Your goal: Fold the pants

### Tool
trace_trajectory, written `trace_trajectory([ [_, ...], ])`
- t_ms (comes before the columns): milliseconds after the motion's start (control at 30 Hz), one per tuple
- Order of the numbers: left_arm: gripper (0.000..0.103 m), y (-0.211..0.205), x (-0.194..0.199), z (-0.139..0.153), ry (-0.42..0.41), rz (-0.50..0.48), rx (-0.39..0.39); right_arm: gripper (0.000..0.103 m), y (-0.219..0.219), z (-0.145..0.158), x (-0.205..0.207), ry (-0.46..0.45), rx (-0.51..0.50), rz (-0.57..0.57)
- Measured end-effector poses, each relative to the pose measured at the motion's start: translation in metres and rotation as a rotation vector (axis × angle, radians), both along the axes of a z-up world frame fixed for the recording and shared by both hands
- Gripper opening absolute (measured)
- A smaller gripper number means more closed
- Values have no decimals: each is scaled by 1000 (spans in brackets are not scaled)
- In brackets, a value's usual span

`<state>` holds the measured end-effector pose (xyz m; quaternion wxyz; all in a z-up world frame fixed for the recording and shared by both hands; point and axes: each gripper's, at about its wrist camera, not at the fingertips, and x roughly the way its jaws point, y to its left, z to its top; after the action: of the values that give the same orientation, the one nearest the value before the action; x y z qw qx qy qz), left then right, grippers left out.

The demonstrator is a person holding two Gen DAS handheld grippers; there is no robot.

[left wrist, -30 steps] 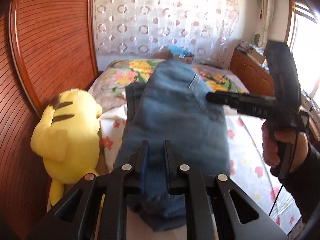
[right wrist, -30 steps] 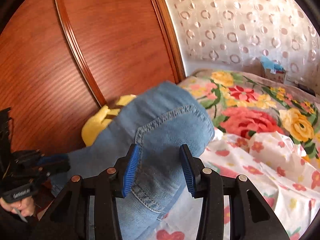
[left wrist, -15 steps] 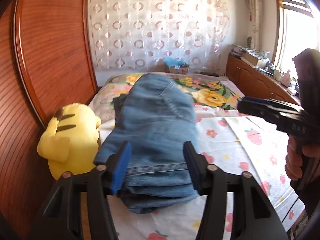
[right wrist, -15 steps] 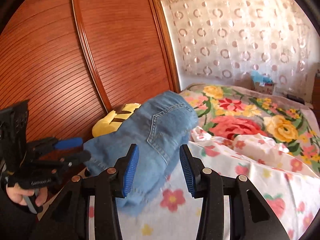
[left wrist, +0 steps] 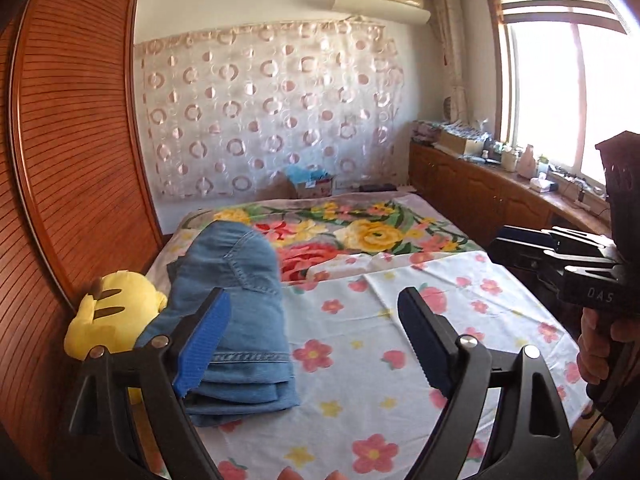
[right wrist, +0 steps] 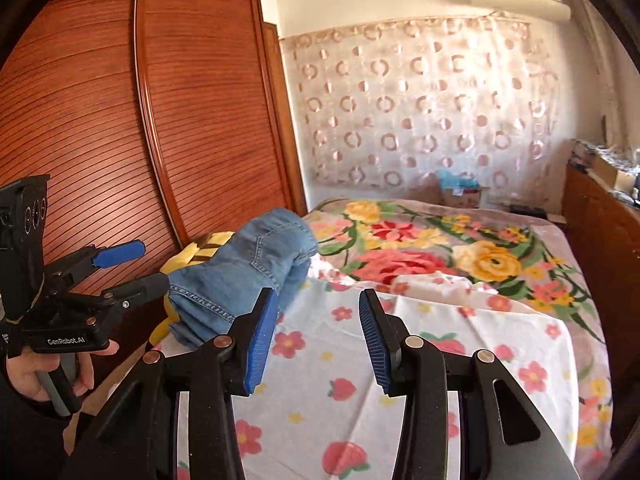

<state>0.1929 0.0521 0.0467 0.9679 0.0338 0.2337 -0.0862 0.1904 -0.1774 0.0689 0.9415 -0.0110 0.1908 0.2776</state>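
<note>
1. Your left gripper (left wrist: 316,338) has its jaws spreading wide, and nothing sits between them; through the gap you see only the flowered sheet (left wrist: 360,360).
2. Your right gripper (right wrist: 318,338) has its jaws parted about halfway and empty, with the sheet showing between the blue pads (right wrist: 262,340).
3. The pants (left wrist: 236,312), blue denim, lie folded into a thick stack on the left side of the bed (left wrist: 500,320), running from near to far, with a back pocket facing up.
4. The near end of the pants shows several stacked layers; your left gripper's left pad overlaps it in the left wrist view, but you cannot tell from there whether it touches.
5. A yellow plush toy (left wrist: 108,320) rests just left of the pants, against the wooden wardrobe (left wrist: 72,160).
6. In the right wrist view your left hand (right wrist: 48,376) holds its gripper off the left edge of the bed, near the end of the pants (right wrist: 248,268).
7. In the left wrist view your right hand (left wrist: 600,348) holds its gripper over the right side of the bed, well apart from the pants.
8. A floral blanket (left wrist: 360,236) covers the far part of the bed.
</note>
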Motion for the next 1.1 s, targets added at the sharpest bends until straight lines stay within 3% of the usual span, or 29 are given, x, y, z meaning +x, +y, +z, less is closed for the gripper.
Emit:
trace_trajectory([
  [133,86,-16,-14,11,-26,-21,-7,44,-21,8,-34,-45,1,-52],
  [200,86,-22,-22,16,-35,-16,-6,52,-29,11,-51,-67,-1,-75],
  [500,86,-47,-51,30,-53,34,26,63,-33,8,-104,-118,12,-169],
  [733,86,-53,-64,24,-57,47,7,63,-28,3,-135,-125,12,-291],
  [1100,86,-53,-78,17,-63,75,2,63,-3,-2,-152,-126,12,-331],
])
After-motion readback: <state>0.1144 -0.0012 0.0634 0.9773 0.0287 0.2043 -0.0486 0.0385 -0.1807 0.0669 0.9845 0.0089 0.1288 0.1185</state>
